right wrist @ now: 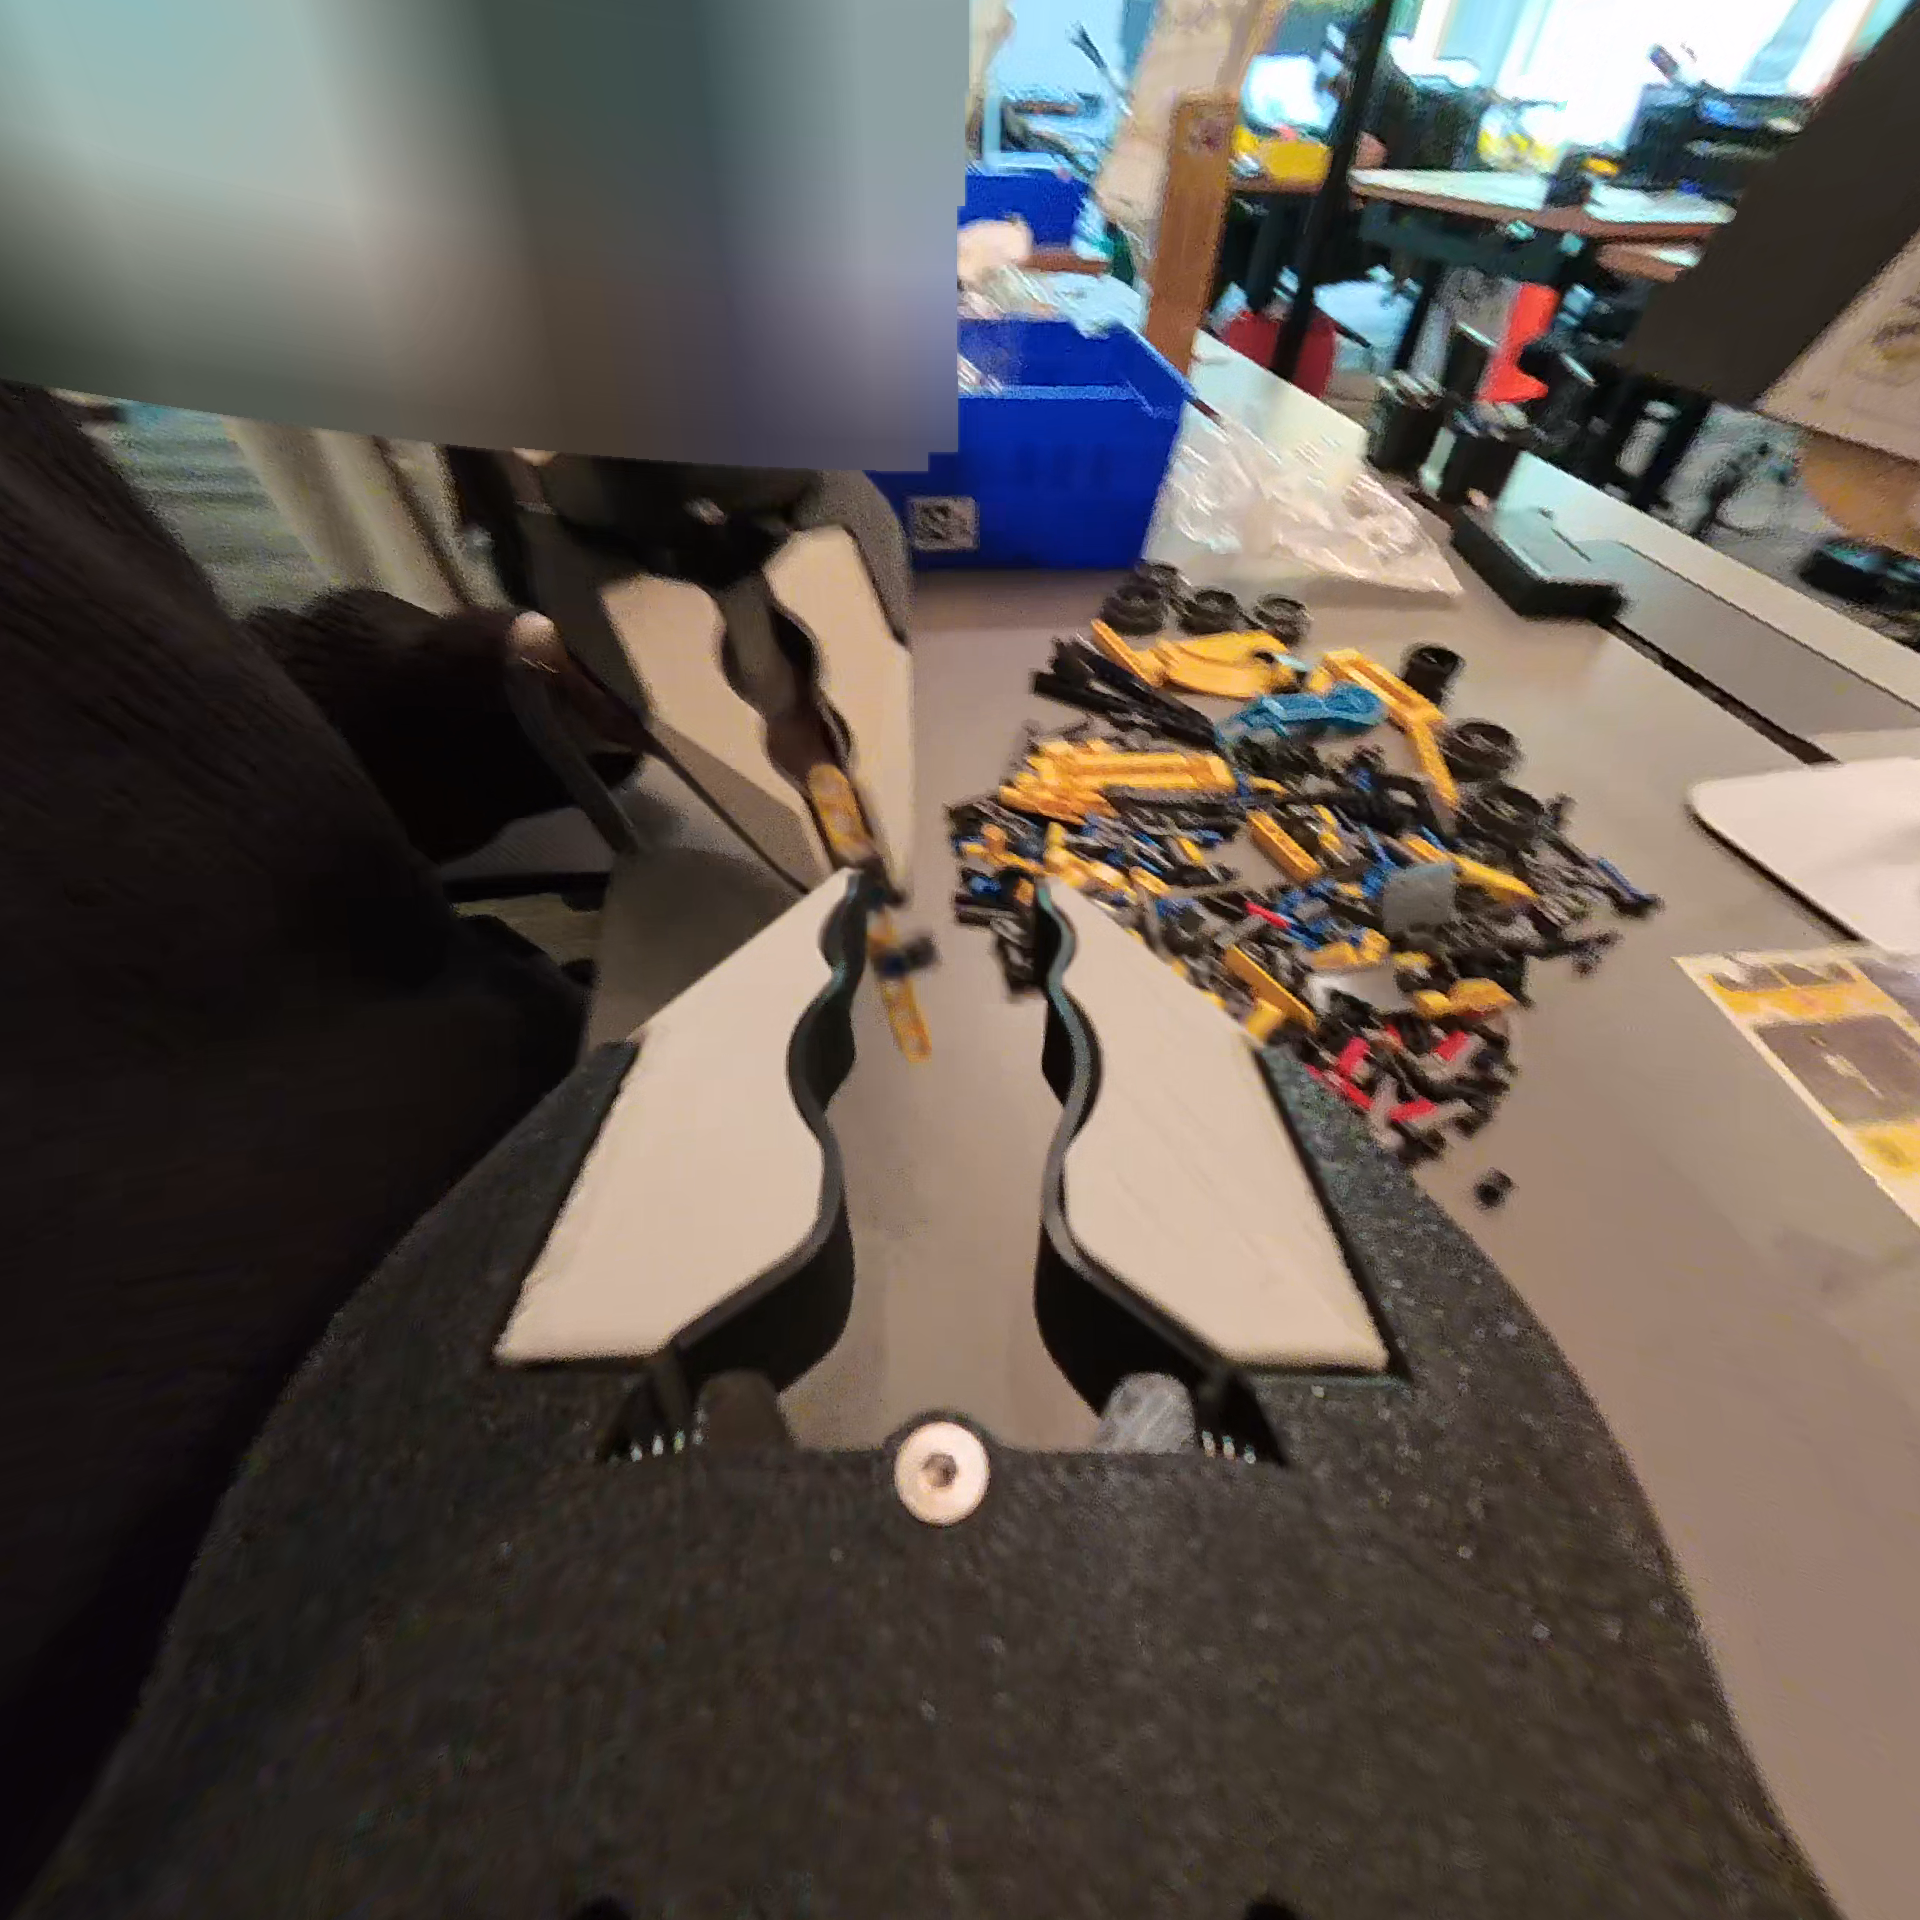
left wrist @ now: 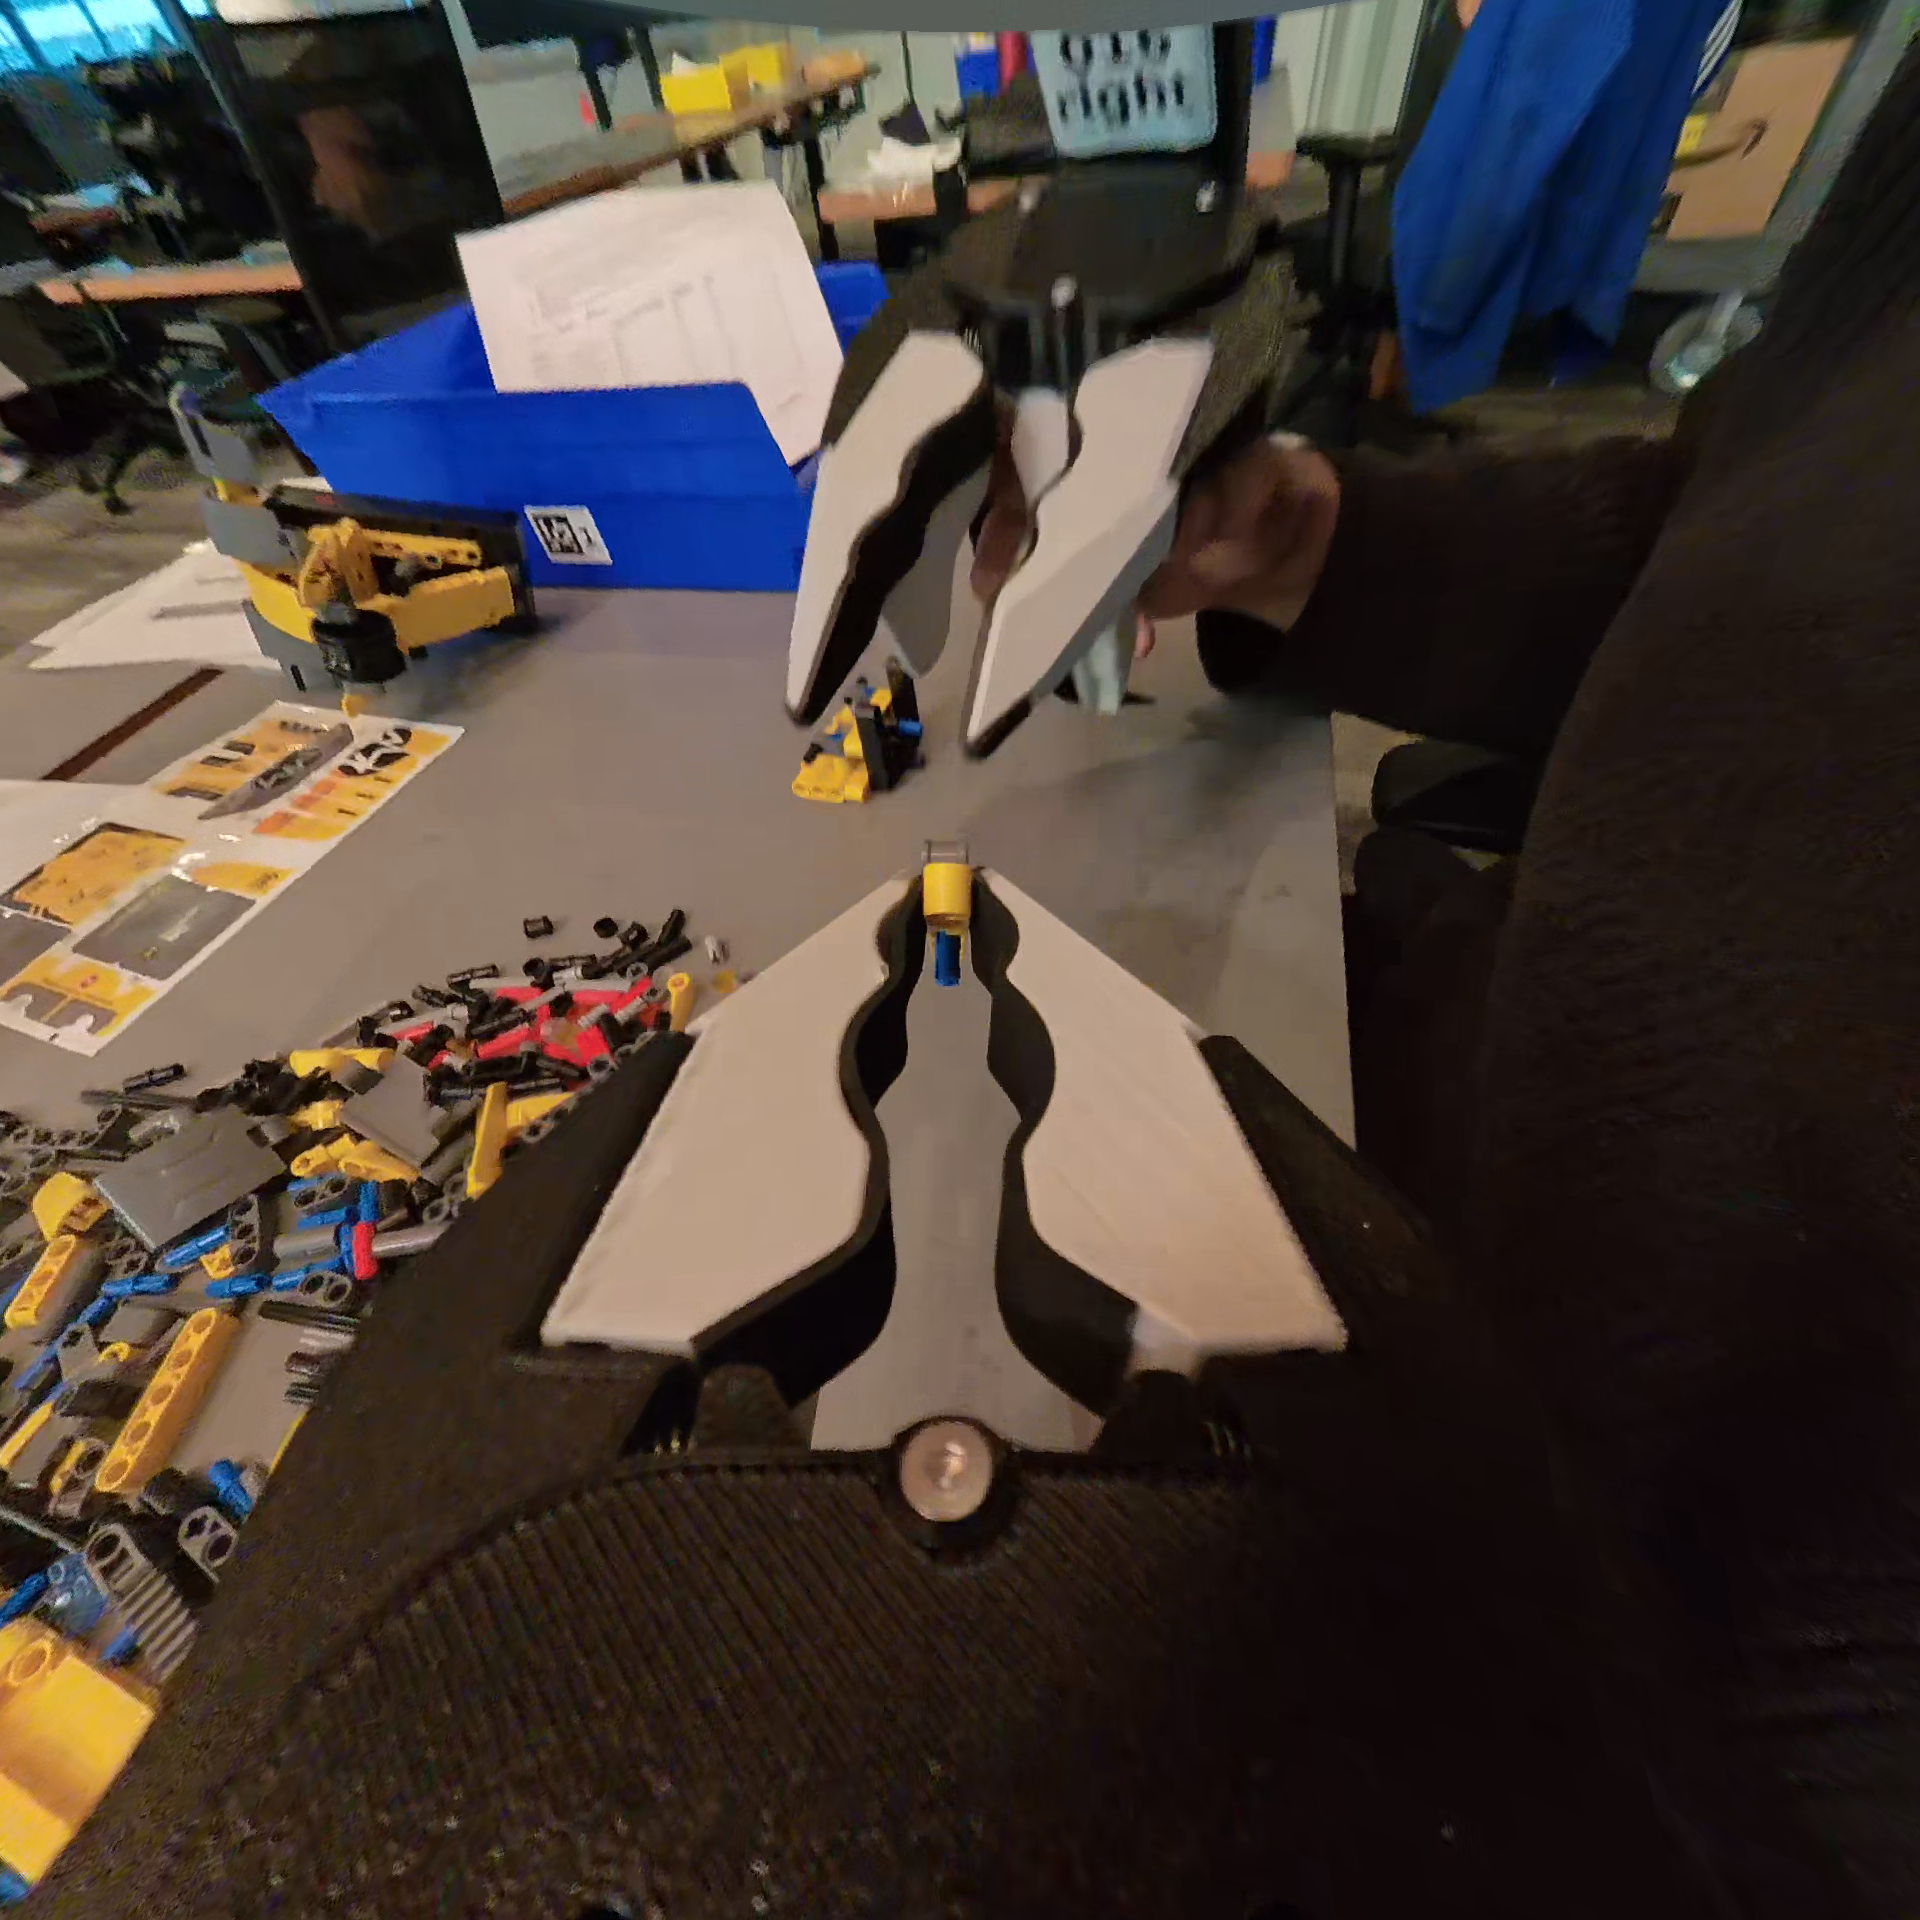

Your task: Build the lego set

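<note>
My left tool (left wrist: 948, 883) pinches a small yellow piece (left wrist: 945, 894) with a blue pin only at its very tips, so I judge it could twist or pop out above the grey counter (left wrist: 644, 790). My right tool (left wrist: 883, 717) hangs spread and empty over a small yellow-and-black assembly (left wrist: 860, 750); a careless nudge might knock it toward the counter's edge.

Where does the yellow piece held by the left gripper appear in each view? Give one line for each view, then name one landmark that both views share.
Left wrist view: the yellow piece sits just above centre, pinched at the left gripper tips.
Right wrist view: it hangs left of centre from the left gripper, above the open right gripper.
Shared landmark: the blue bin at the table's far edge.
</note>
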